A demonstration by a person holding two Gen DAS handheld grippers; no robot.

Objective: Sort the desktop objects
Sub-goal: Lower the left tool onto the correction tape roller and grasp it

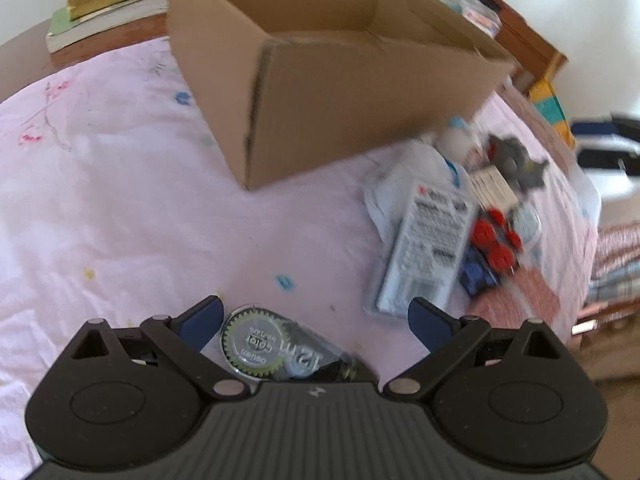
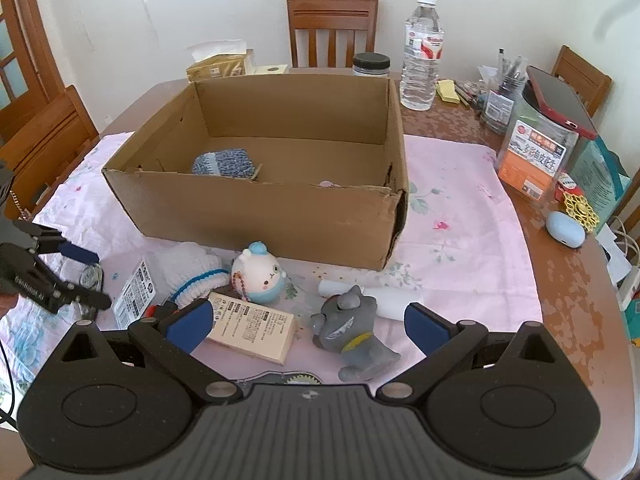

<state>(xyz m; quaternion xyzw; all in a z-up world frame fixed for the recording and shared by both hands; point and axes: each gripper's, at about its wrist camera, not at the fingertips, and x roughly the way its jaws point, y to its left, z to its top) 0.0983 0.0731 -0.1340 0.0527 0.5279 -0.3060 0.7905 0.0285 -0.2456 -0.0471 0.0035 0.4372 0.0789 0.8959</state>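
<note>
Motion-blurred toy pile [image 1: 492, 208]

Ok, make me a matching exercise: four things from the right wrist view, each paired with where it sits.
Things:
1. blue knitted item
2. water bottle
3. grey shark toy
4. light blue case

Places:
A. bare wood, right of the cloth
B. inside the cardboard box
C. on the pink cloth, in front of the box
D. behind the box's right rear corner

Pairs: 1-B, 2-D, 3-C, 4-A
</note>
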